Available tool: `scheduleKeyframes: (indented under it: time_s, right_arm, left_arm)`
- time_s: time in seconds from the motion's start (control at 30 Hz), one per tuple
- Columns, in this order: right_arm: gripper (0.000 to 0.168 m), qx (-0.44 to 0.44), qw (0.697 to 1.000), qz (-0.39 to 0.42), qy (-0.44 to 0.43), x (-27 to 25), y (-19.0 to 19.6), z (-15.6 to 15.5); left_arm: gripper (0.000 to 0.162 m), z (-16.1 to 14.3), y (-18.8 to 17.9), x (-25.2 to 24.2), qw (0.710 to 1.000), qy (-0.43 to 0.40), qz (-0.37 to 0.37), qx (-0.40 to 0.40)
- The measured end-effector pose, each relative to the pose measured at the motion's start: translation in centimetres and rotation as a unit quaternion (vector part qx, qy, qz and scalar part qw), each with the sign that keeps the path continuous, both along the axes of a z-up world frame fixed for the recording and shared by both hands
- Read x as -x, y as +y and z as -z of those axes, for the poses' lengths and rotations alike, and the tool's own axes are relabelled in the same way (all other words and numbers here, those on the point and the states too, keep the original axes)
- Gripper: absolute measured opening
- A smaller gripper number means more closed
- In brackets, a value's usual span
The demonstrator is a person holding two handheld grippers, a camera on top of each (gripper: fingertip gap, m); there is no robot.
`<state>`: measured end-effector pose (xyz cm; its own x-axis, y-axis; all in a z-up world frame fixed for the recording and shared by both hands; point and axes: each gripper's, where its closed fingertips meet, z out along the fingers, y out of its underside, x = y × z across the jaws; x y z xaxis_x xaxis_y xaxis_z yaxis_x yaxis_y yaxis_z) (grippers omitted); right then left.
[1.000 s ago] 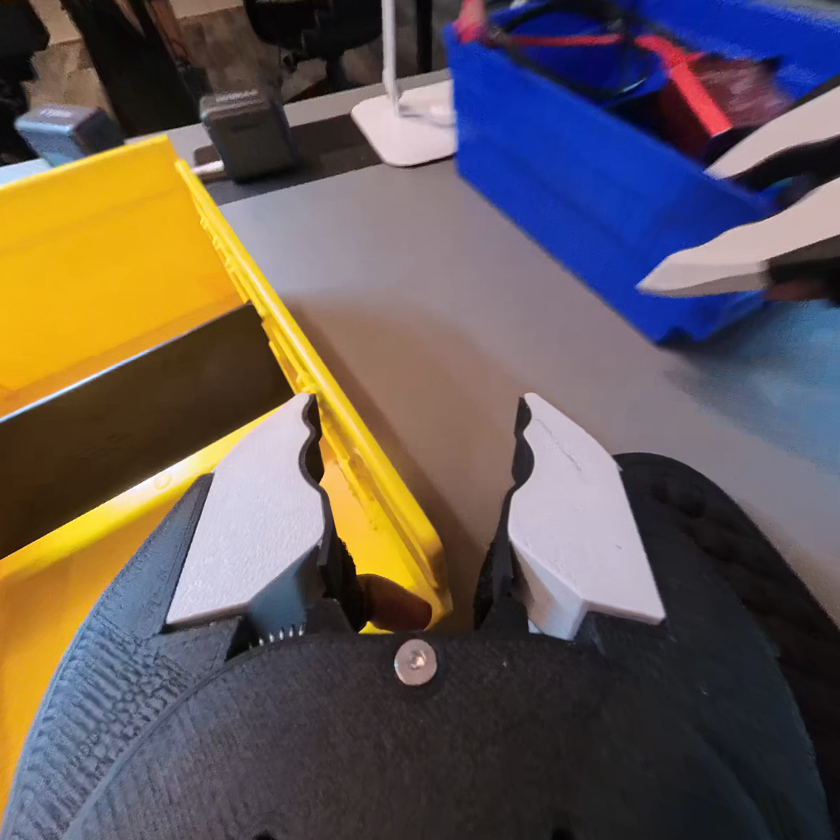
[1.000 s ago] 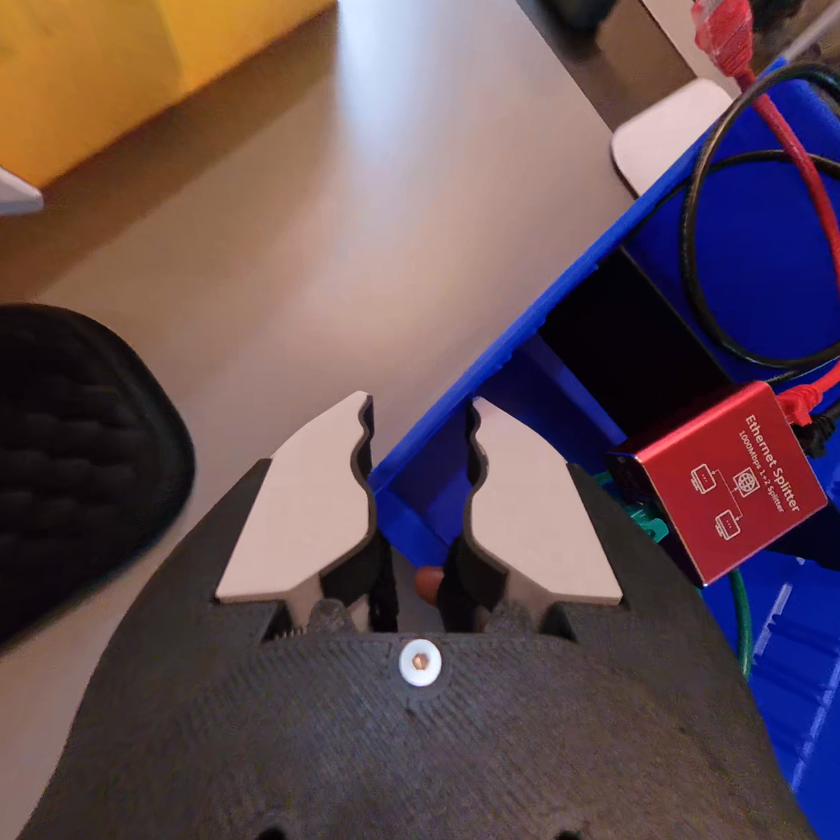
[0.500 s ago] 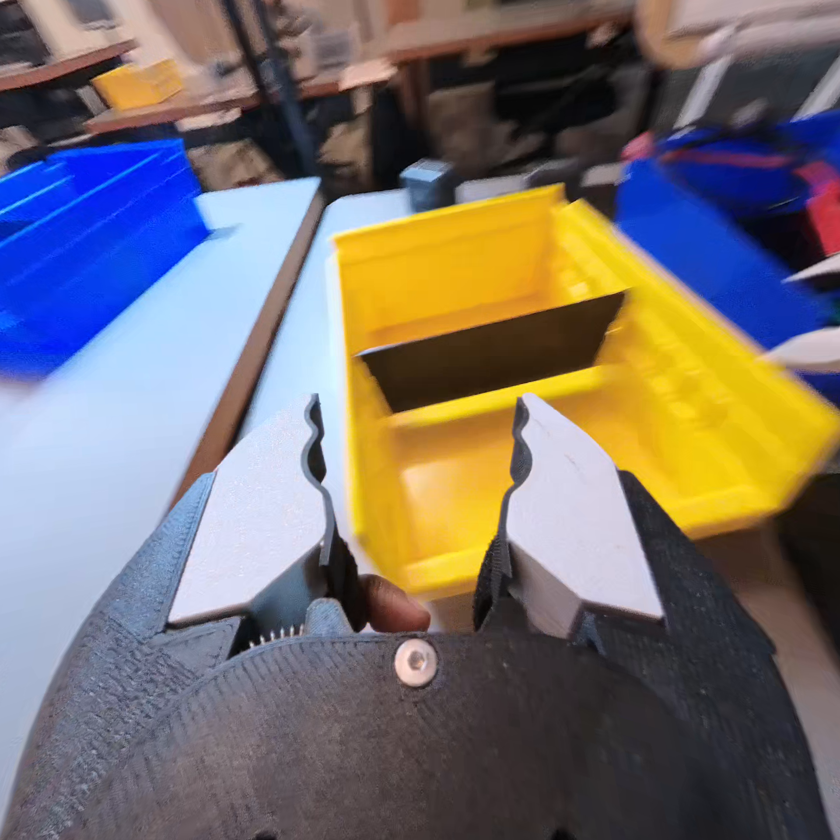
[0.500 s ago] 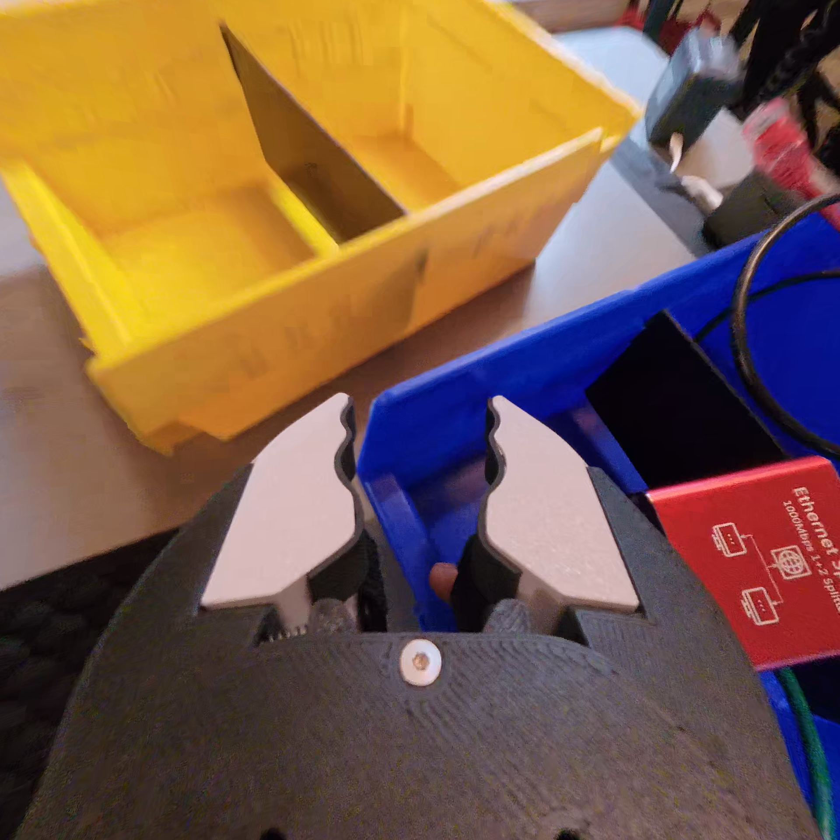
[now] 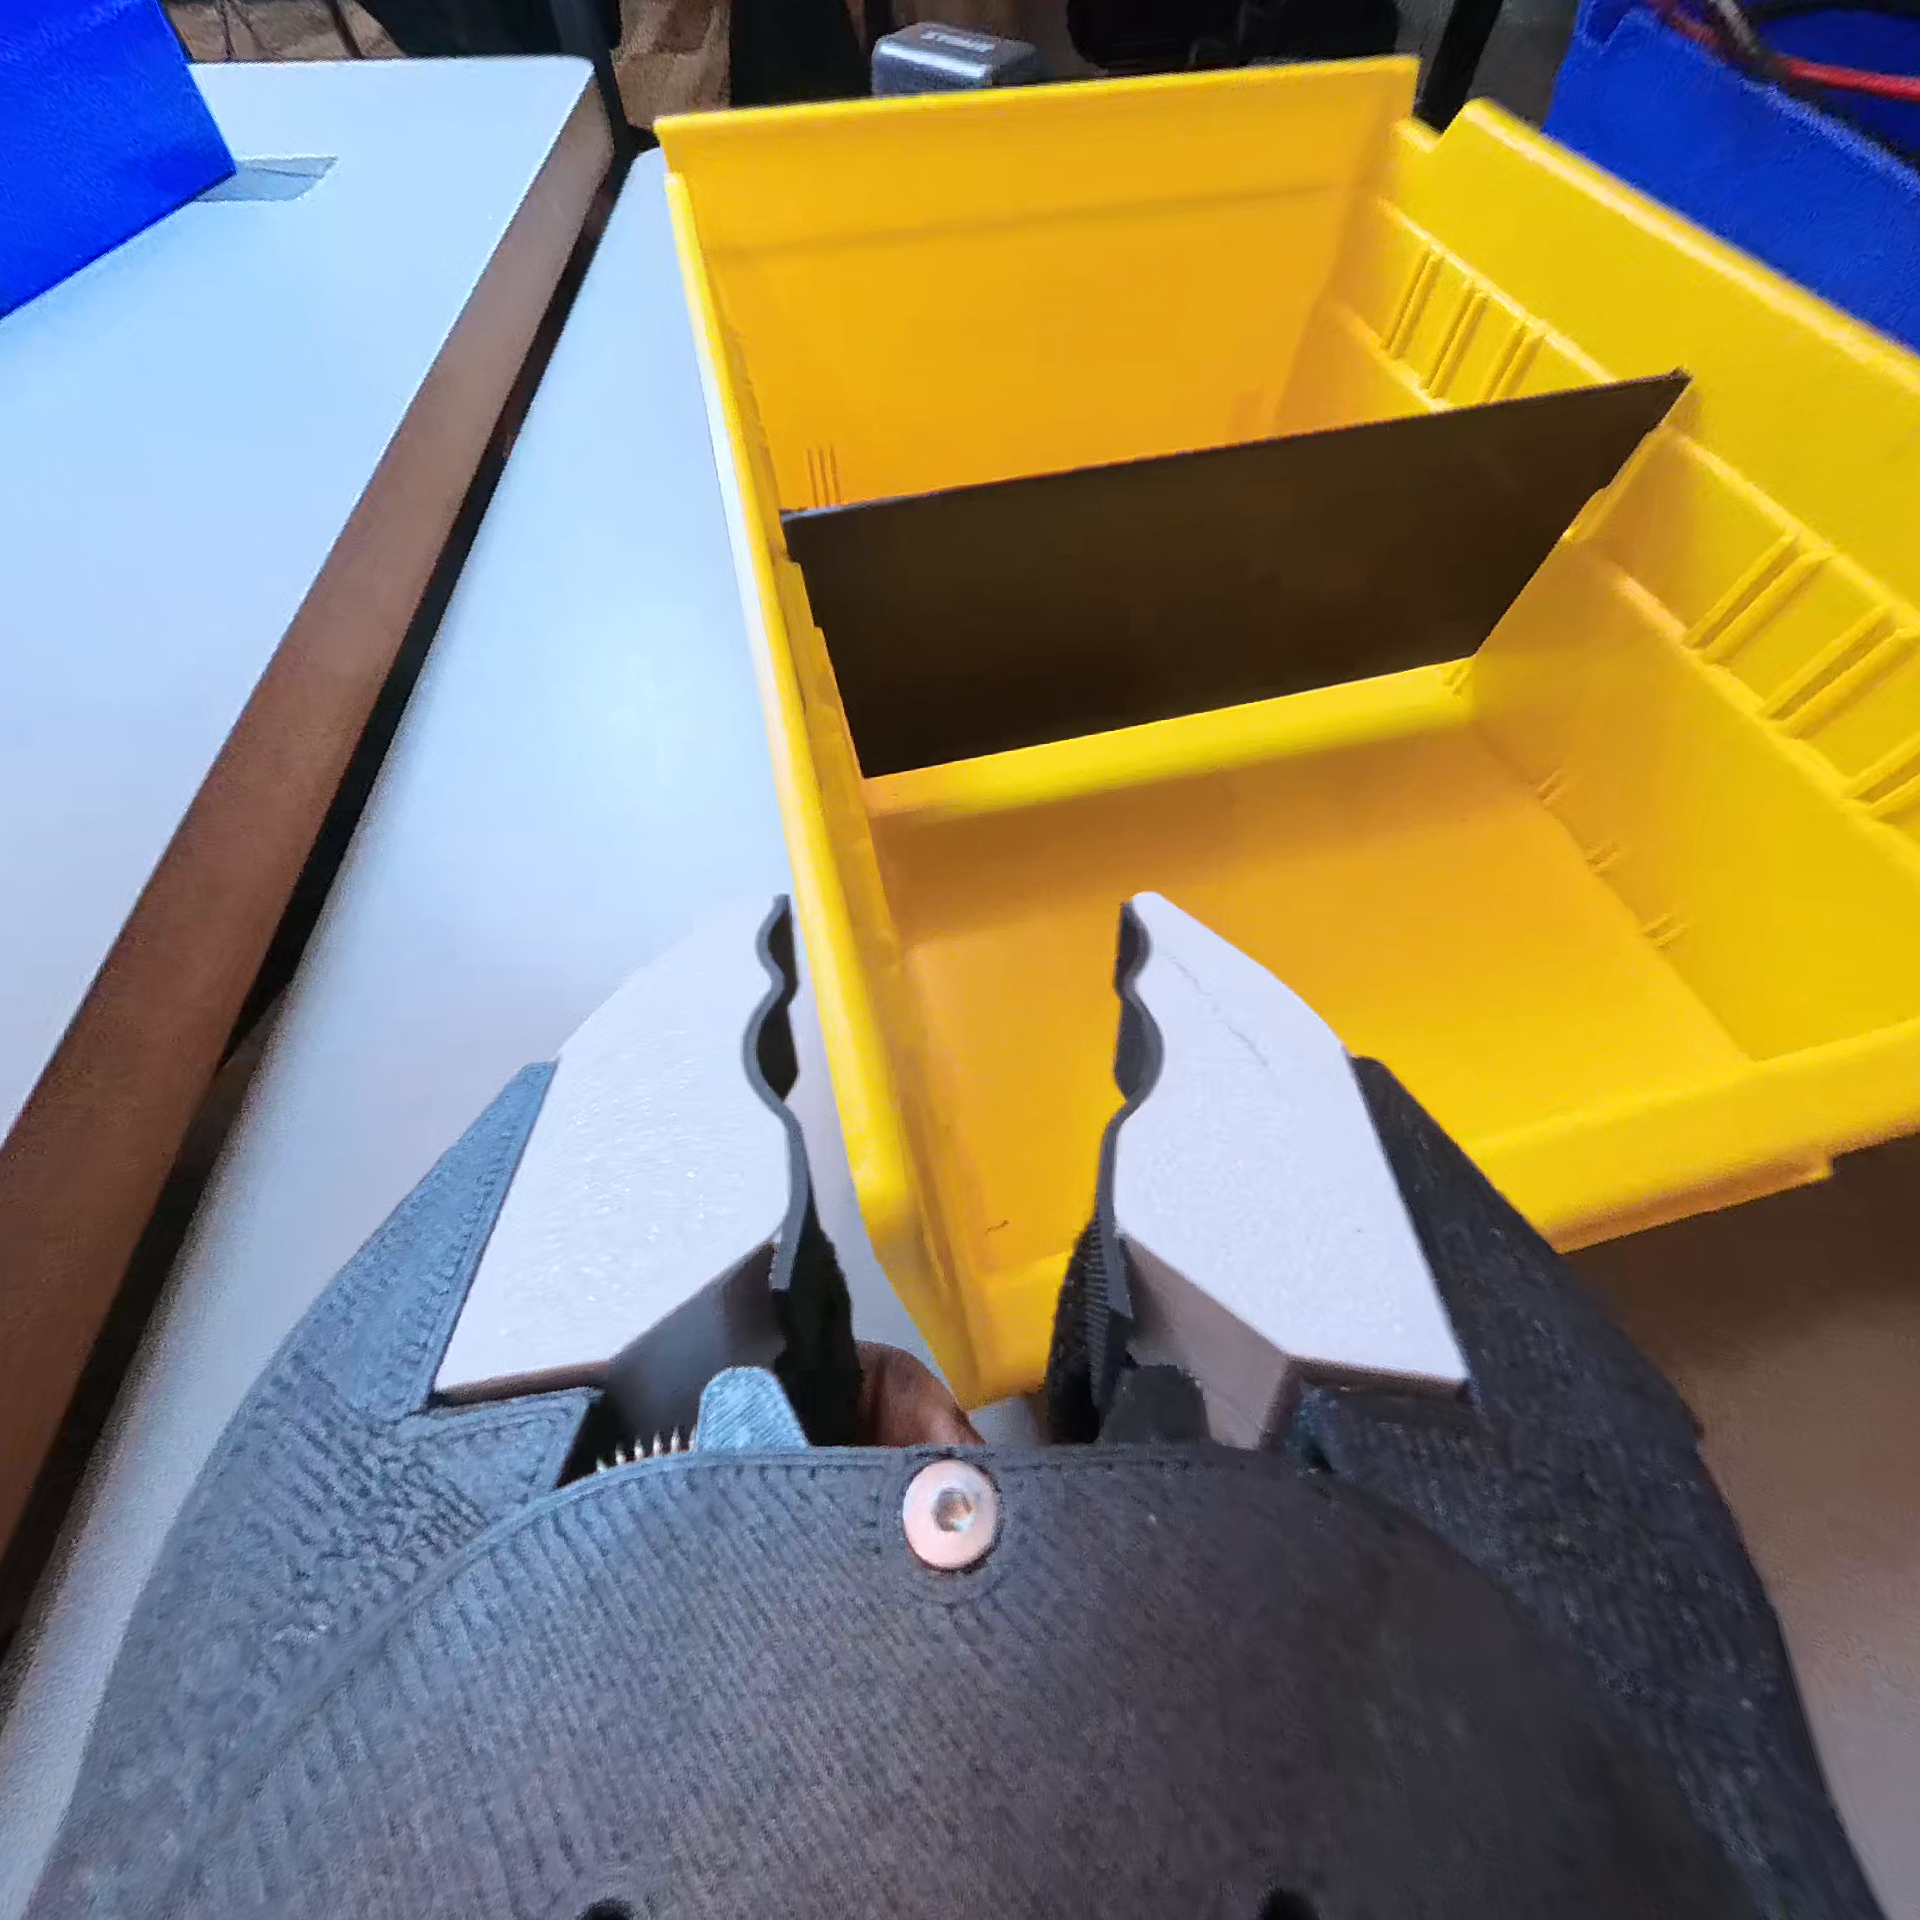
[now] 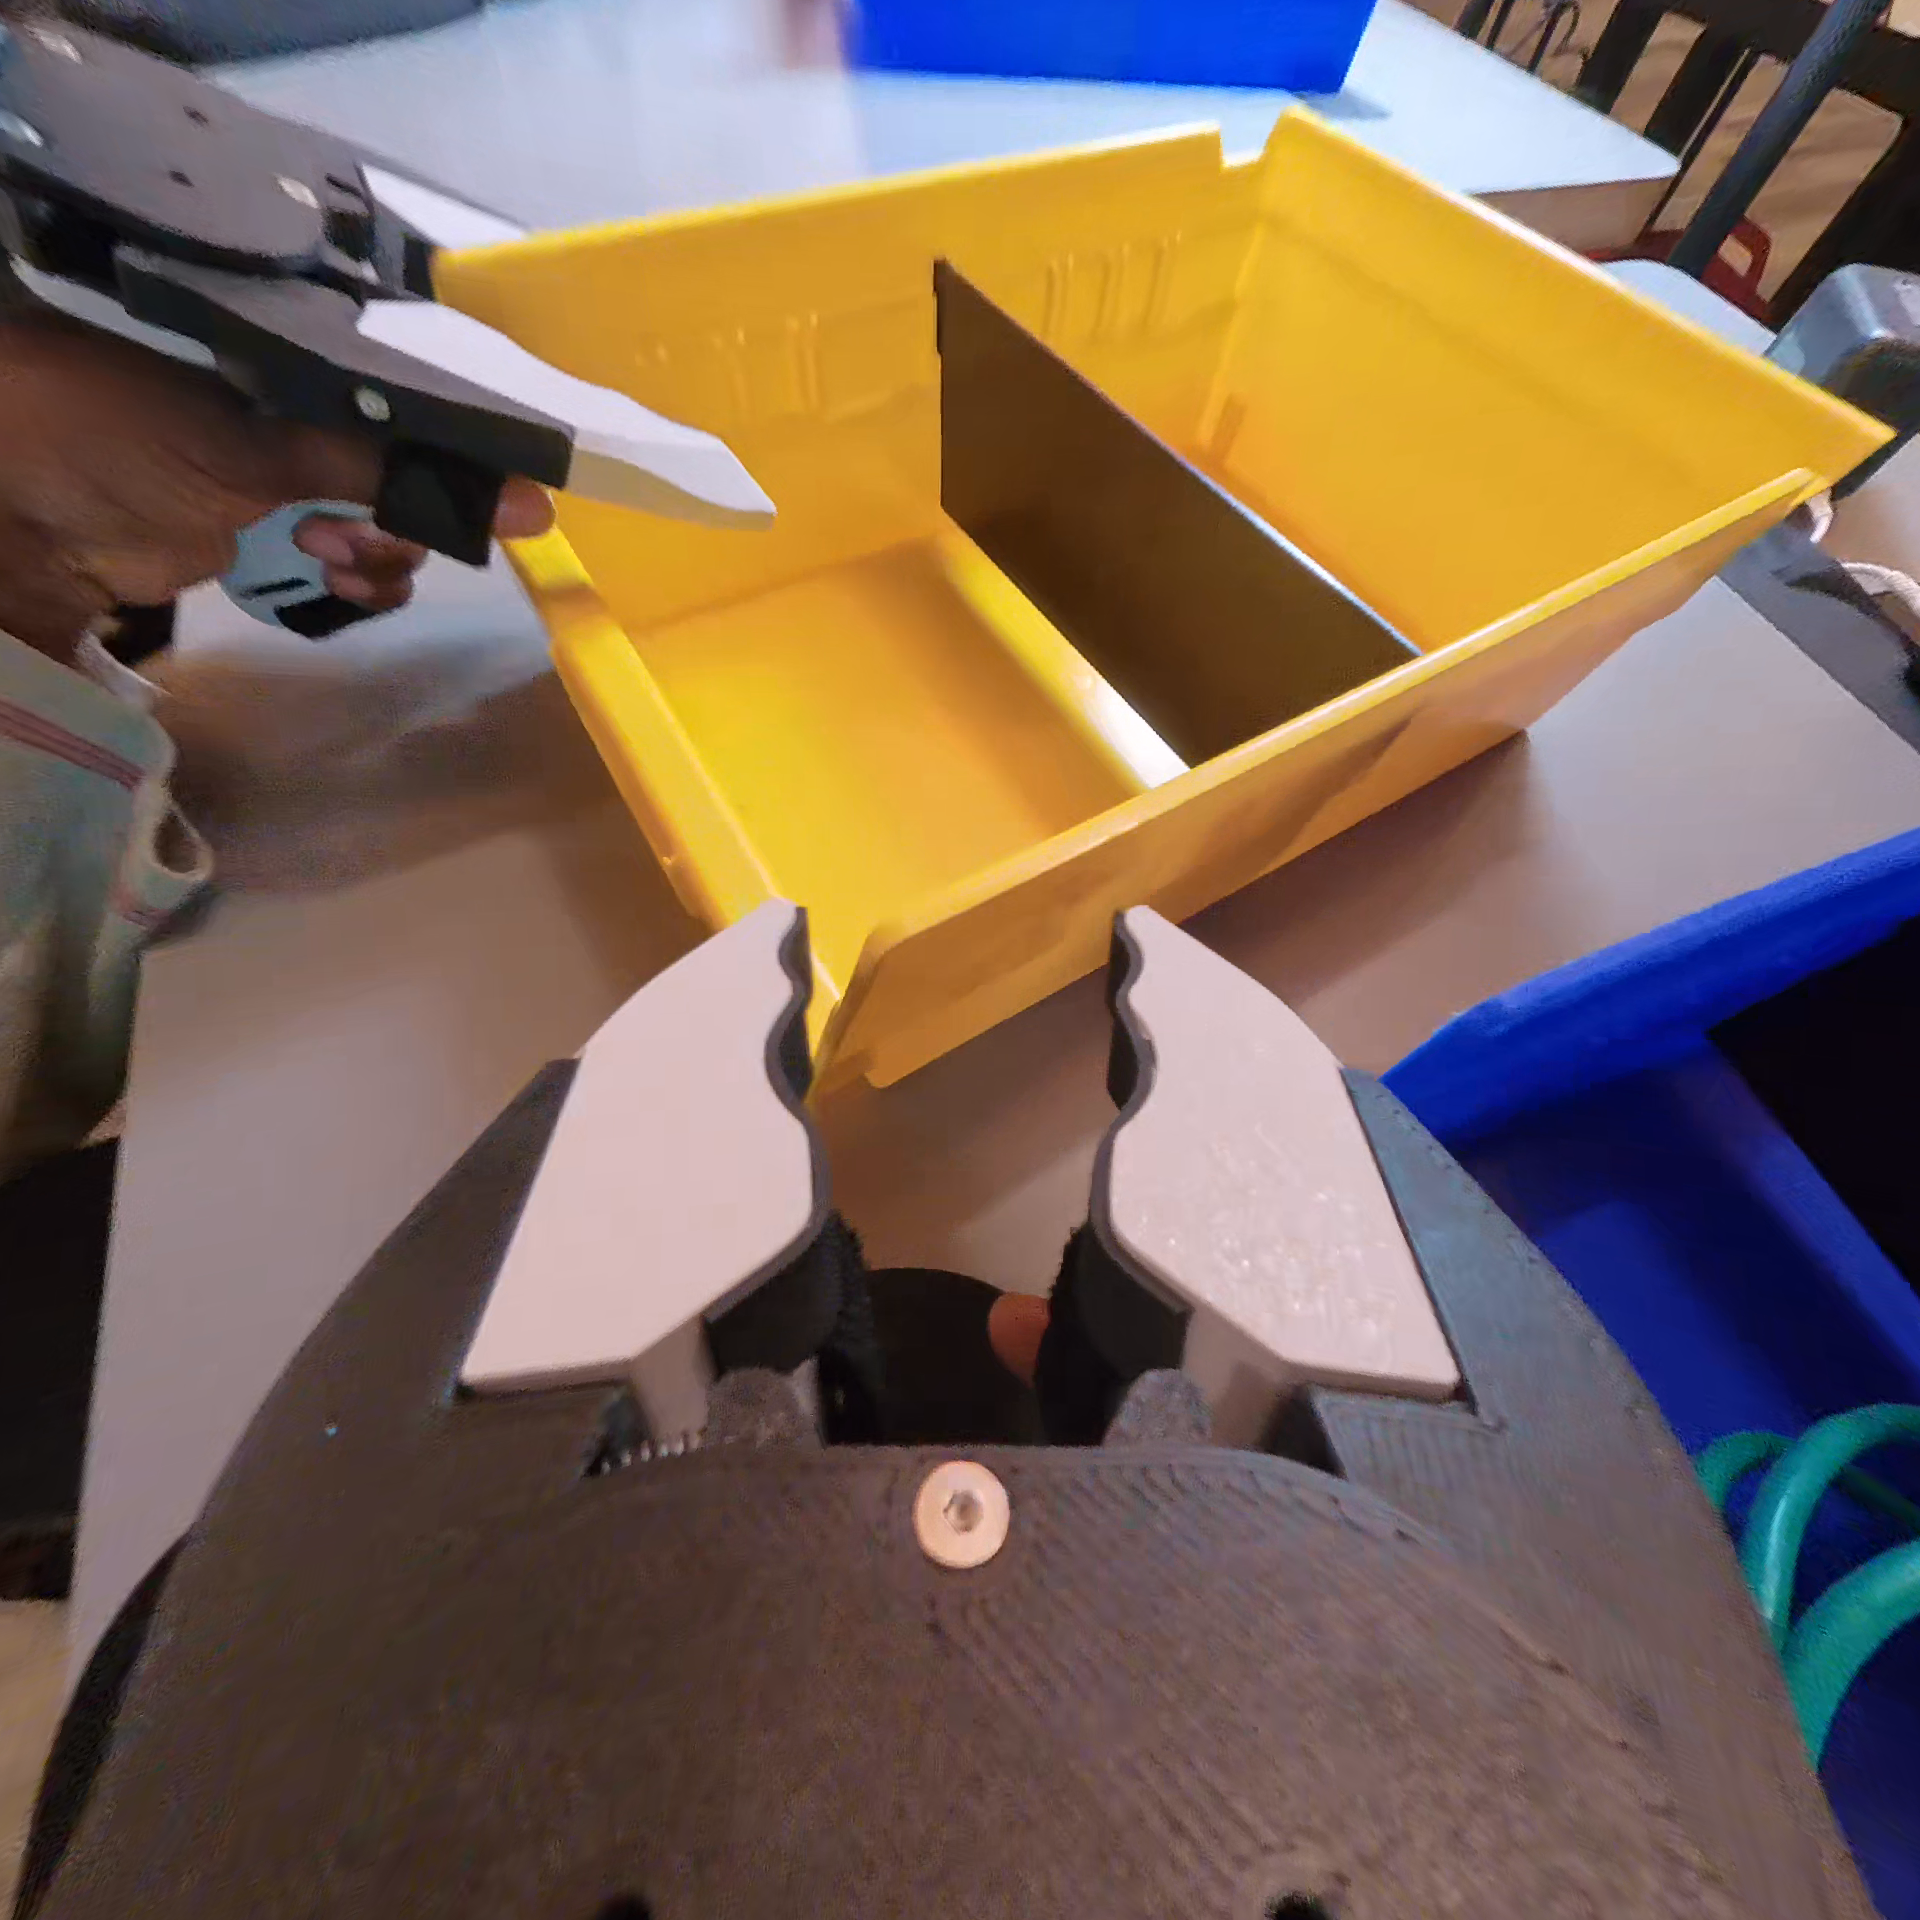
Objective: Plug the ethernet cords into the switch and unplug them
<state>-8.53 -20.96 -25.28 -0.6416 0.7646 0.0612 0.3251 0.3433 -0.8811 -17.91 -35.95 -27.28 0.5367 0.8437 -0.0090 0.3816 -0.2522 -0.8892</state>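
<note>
Nearest the right wrist camera, the right gripper hangs with fingers parted and empty over the table, likely between grasps. At four o'clock a green cord coils in the blue bin; no switch is visible. Farther off at ten o'clock, the left gripper, also parted and empty, straddles the yellow bin corner.

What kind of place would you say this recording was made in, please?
Probably a workshop or lab: grey worktables pushed side by side, a divided yellow parts bin, a blue bin holding green cable, and chairs at the far edge.
</note>
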Motion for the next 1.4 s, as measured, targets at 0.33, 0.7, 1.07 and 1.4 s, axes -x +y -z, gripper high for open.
scheduleKeyframes:
  time_s: [0.33, 0.7, 1.07, 1.4]
  right_arm:
    - [0.03, -0.073, 0.994, -0.004, 0.084, 0.6, -0.5, -1.2]
    - [0.027, -0.086, 0.952, 0.073, 0.284, -4.2, 7.3, -13.7]
    - [0.024, -0.121, 0.907, 0.275, 0.296, -14.0, 27.3, -15.7]
    - [0.021, -0.136, 0.89, 0.389, 0.194, -21.8, 43.3, -7.8]
  left_arm:
    - [0.005, -4.5, -2.2, -0.4, 0.991, 0.068, -0.1, 0.052]
    - [0.005, -17.9, 6.4, -5.1, 0.962, 0.255, -0.083, -0.044]
    - [0.006, -19.4, 31.4, -9.5, 0.958, 0.247, 0.116, -0.088]
    - [0.012, -11.7, 49.1, -15.8, 0.956, 0.196, 0.218, -0.017]
